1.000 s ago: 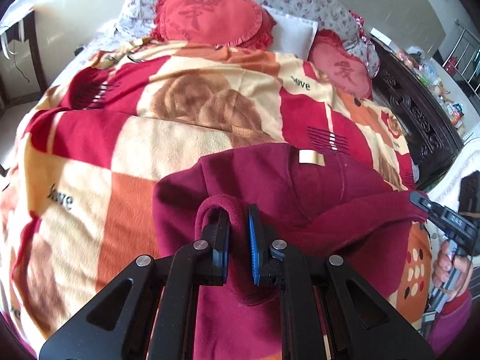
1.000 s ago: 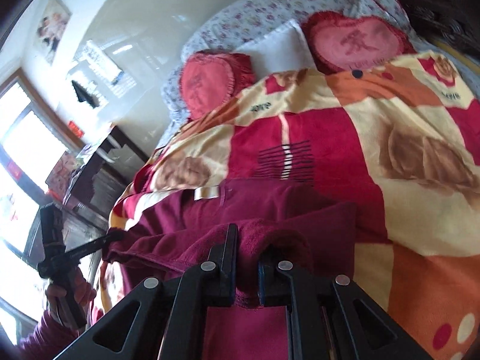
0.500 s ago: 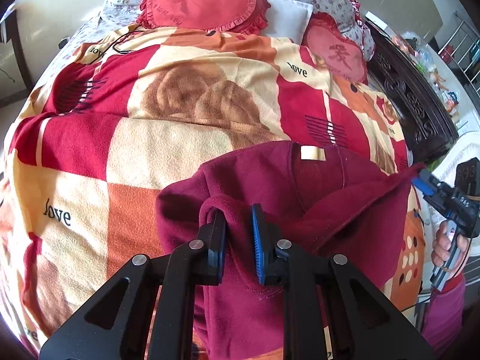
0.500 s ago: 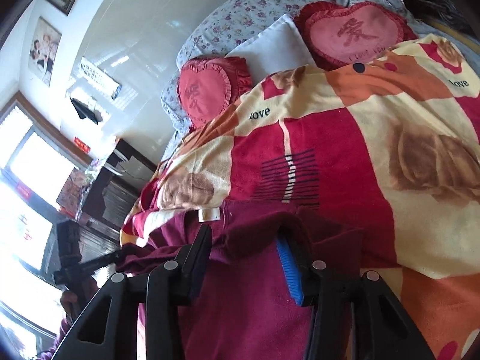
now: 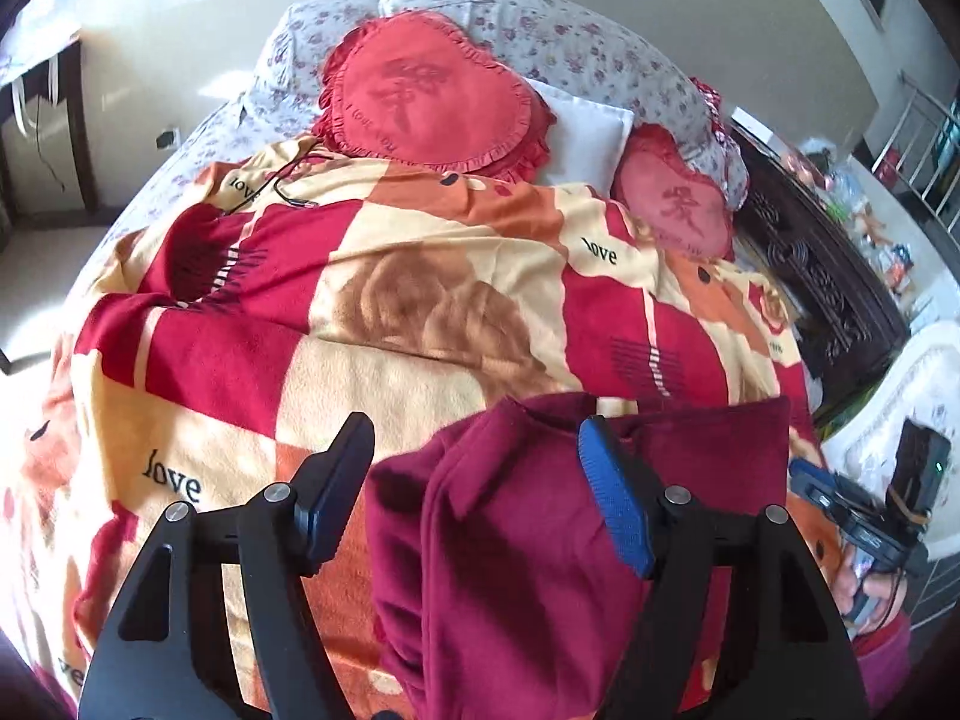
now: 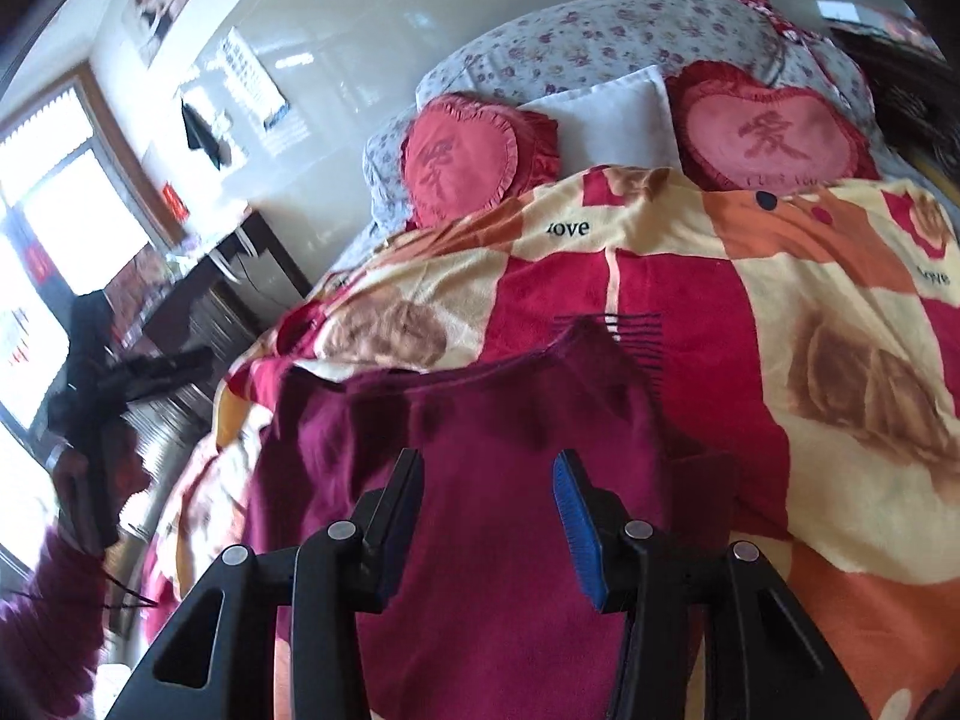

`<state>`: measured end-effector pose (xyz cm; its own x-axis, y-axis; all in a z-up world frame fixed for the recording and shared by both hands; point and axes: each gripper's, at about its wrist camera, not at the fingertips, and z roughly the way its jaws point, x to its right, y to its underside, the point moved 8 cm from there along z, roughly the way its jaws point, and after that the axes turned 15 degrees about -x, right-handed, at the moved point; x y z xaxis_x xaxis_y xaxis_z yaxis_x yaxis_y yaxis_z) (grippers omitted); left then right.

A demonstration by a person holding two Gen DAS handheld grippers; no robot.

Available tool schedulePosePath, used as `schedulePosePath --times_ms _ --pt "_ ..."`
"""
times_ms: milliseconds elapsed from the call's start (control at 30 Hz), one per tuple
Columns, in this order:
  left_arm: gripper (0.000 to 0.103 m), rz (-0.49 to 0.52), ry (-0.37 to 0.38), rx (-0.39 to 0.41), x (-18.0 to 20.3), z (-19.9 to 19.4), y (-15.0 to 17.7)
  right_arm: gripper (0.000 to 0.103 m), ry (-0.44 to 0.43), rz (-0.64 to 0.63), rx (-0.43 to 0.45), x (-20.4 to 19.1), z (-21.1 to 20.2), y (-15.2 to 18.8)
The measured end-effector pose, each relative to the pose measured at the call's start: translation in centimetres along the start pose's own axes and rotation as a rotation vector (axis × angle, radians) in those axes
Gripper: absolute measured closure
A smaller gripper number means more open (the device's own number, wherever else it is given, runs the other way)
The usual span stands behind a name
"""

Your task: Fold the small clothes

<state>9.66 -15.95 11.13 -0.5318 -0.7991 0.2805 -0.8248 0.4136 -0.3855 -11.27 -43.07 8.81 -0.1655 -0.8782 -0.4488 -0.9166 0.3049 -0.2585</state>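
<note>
Both fingers (image 5: 336, 480) of the left gripper (image 5: 480, 492) are spread wide and are opening further; the dark red garment (image 5: 540, 540) lies below and between them, and no cloth is pinched. On the right gripper (image 6: 489, 498) the fingers (image 6: 576, 516) are parted as well, held above the garment (image 6: 492, 480) with nothing clamped. Both tools are pointed down at a slant toward the bed, from its near edge.

The garment is laid folded on the blanket (image 5: 360, 360) at the near edge of the bed, toward the right corner as seen from the left wrist. A fold is seen running along its left side, and its far edge is drawn roughly straight across a red square of the blanket (image 6: 780, 420).

In the left wrist view the right gripper (image 5: 864, 510) is seen at the right edge, gripped by a hand (image 5: 864, 594) with a red sleeve below it. In the right wrist view the left gripper (image 6: 150, 369) appears blurred at the left edge.

Further up the bed, two red heart cushions (image 5: 426, 90) are propped against a flowered pillow (image 5: 570, 42), with a white pillow (image 5: 588, 132) between them. A dark carved cabinet (image 5: 828, 282) is set beside the bed.
</note>
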Motion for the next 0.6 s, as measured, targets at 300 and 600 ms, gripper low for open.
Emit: schedulePosePath --times_ms 300,600 --pt "0.032 -0.012 -0.118 -0.088 0.8 7.8 0.7 0.06 0.174 0.051 0.011 2.8 4.3 -3.3" --pt "0.029 -0.08 -0.22 -0.119 -1.8 12.8 0.2 0.06 0.253 0.147 -0.102 7.2 10.0 -4.7"
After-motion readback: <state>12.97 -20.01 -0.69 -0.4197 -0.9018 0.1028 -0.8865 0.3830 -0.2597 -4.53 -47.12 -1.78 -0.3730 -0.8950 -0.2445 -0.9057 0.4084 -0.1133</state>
